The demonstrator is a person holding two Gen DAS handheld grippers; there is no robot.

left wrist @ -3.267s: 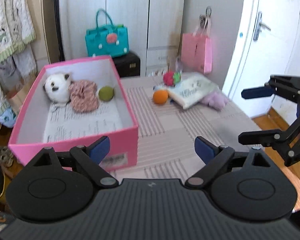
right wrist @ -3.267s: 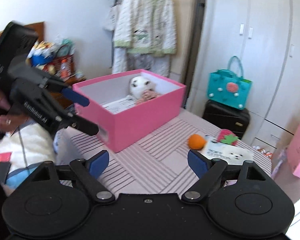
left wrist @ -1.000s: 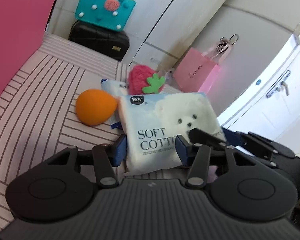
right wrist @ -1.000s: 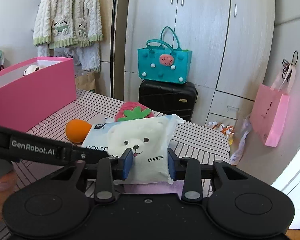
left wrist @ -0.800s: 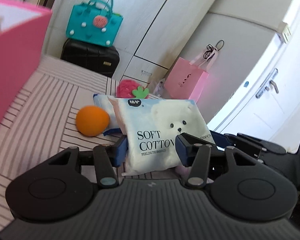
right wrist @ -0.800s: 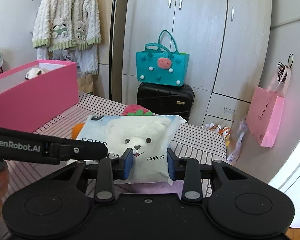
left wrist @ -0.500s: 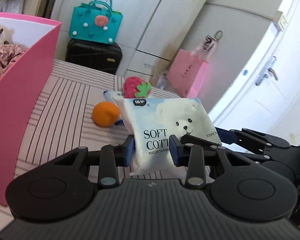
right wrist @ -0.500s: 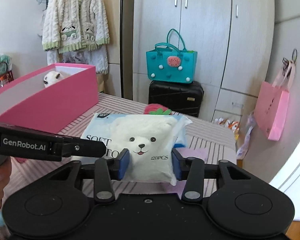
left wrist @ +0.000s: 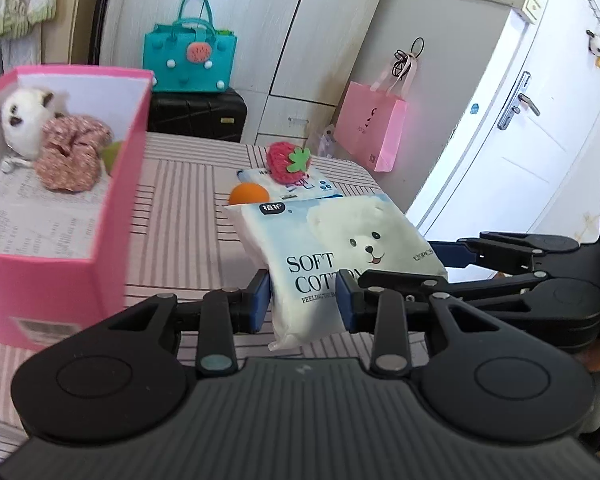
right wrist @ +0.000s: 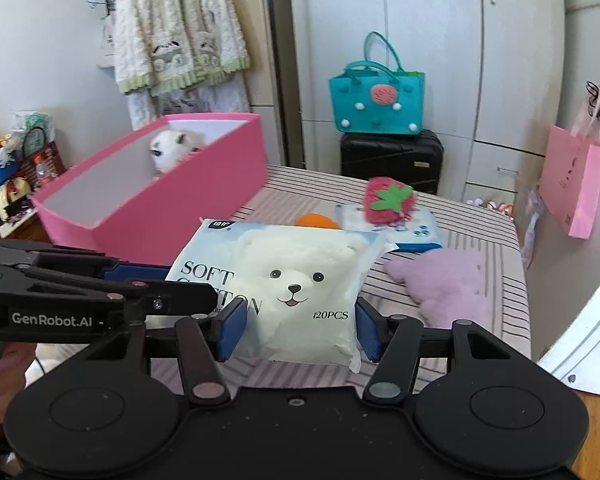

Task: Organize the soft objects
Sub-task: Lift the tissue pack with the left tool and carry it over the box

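Fingers of left gripper [left wrist: 302,304] pinched tissue pack [left wrist: 336,256] corner, right gripper [right wrist: 298,332] fingers opening, pack between them, pads apart, beside pink box [left wrist: 112,216].

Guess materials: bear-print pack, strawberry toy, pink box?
Bear-print pack: glossy thin plastic film over soft filling, by its crimped end seam, sheen and slack bulge. Strawberry toy: looks crocheted yarn, fuzzy, with a flat felt-like green leaf. Pink box: probably matte paper-covered cardboard; walls stand straight, white inside.

Home bedroom around me: wardrobe [right wrist: 432,40], hanging knit cardigan [right wrist: 180,28], black suitcase [right wrist: 392,160], door [left wrist: 540,120].
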